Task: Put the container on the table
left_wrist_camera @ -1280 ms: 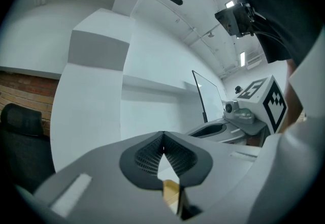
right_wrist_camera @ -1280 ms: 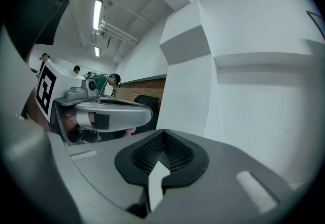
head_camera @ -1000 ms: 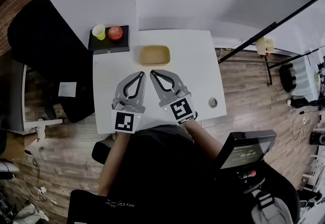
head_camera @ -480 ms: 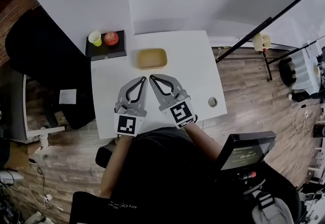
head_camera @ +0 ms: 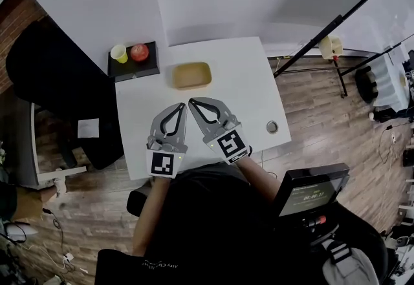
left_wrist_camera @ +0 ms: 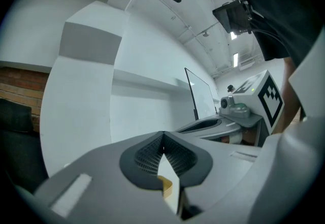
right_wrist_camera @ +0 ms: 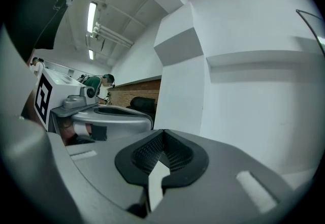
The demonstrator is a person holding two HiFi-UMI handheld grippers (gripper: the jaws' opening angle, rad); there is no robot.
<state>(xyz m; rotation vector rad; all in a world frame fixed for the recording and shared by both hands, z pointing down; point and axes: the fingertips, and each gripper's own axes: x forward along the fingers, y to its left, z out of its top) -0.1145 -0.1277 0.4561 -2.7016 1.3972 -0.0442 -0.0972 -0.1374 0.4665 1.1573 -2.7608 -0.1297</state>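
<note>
White table [head_camera: 249, 99] bears a tan, shallow, round-cornered rectangular container [head_camera: 191, 75].

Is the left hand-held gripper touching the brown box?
Apart. The head view shows a strip of bare white table between the left hand-held gripper and the brown box.

head view drifts a little: container [head_camera: 191, 75] on table [head_camera: 246, 83] now sits slightly lower & further left in frame. left gripper [head_camera: 183, 106] & right gripper [head_camera: 191, 101] lie a bit nearer the person, so gap betw. their tips & container is a touch wider.
</note>
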